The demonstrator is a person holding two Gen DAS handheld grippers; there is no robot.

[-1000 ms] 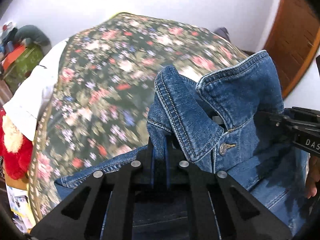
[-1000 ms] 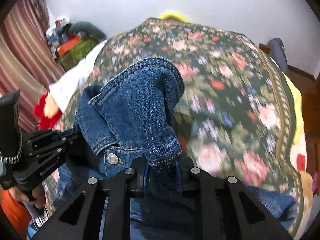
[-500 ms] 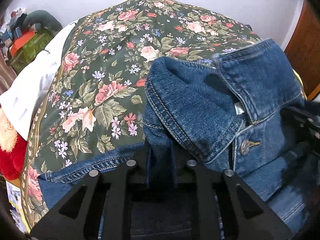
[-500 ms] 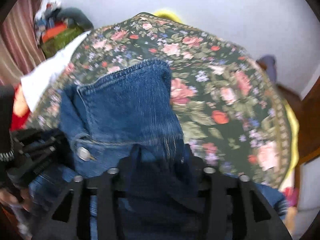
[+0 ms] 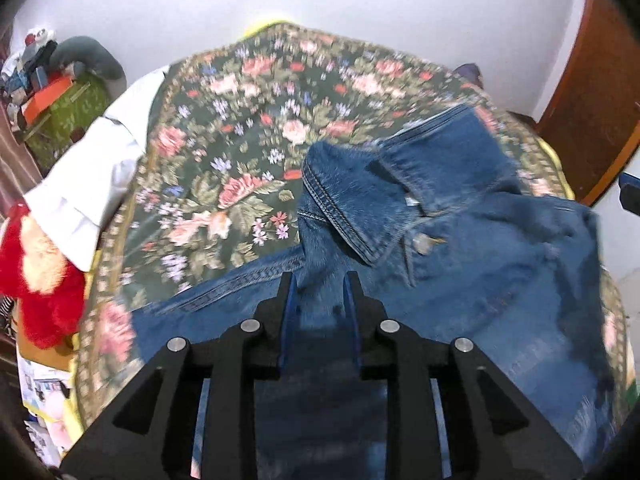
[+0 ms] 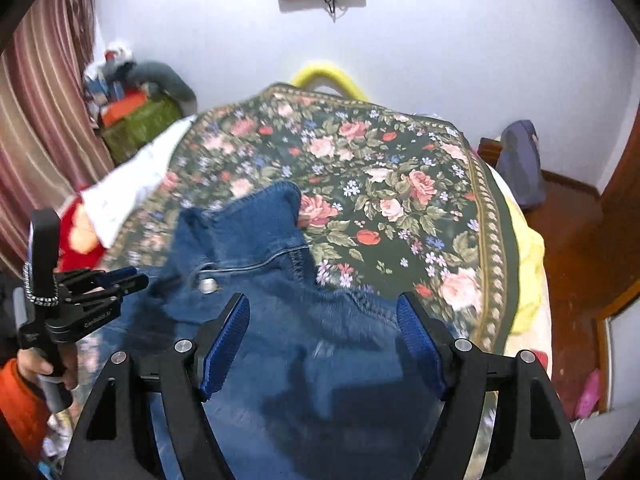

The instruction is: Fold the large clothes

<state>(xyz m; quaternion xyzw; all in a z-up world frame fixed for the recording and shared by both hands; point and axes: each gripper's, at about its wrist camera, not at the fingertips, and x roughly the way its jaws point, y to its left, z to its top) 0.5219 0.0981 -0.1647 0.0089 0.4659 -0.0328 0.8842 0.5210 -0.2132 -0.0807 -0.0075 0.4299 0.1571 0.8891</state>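
Note:
A blue denim jacket (image 5: 460,240) lies front up on the floral bedspread (image 5: 248,152), collar (image 5: 348,208) spread and a metal button (image 5: 420,243) showing. My left gripper (image 5: 320,292) hovers at the jacket's shoulder. Its jaws are opening a narrow way, with denim in the gap but not pinched. In the right wrist view the jacket (image 6: 280,320) lies under my right gripper (image 6: 324,320), whose jaws are opening wide, blue pads (image 6: 228,340) clear of the cloth. The left gripper (image 6: 132,280) shows there too, held by a hand in an orange sleeve.
A white cloth (image 5: 88,184) and a red plush toy (image 5: 40,280) lie at the bed's left edge. A clutter pile (image 5: 68,120) sits in the far left corner. A wooden door (image 5: 588,112) stands to the right, and a yellow blanket (image 6: 524,264) hangs off the bed's right side.
Both grippers were shut on raised folds of the jacket; now their jaws have parted and the denim has dropped flat on the bed. The right gripper has lifted away from it.

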